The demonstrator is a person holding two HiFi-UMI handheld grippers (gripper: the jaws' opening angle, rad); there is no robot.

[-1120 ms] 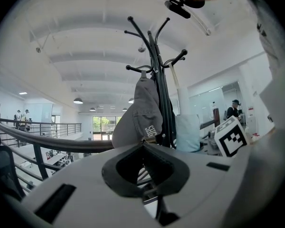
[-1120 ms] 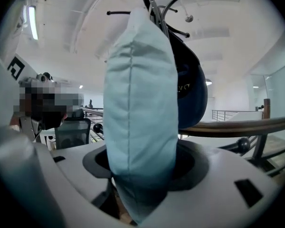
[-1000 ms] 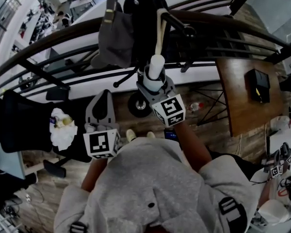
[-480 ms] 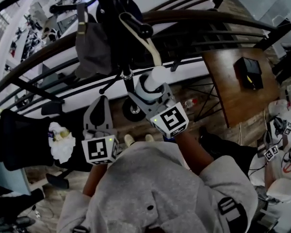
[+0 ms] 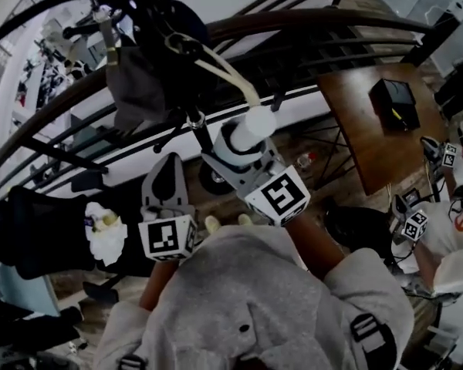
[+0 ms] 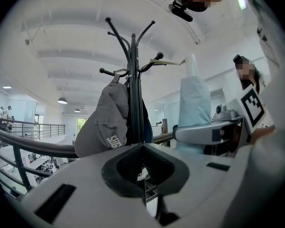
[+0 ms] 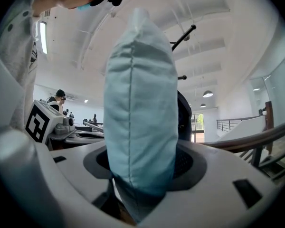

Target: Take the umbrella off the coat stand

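Seen from above, a person in a grey hoodie [image 5: 247, 299] holds two grippers toward a black coat stand [image 5: 197, 126] beside a curved railing [image 5: 355, 23]. The right gripper [image 5: 243, 143] clasps a pale folded umbrella [image 5: 255, 126], whose cream strap [image 5: 224, 72] runs up to the stand. The left gripper [image 5: 166, 177] carries nothing. A grey cap [image 5: 135, 79] hangs on the stand. At right, a wooden table [image 5: 355, 141] bears a black box [image 5: 392, 99].

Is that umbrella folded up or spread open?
Folded: the umbrella is a narrow pale-blue bundle clamped in the right gripper.
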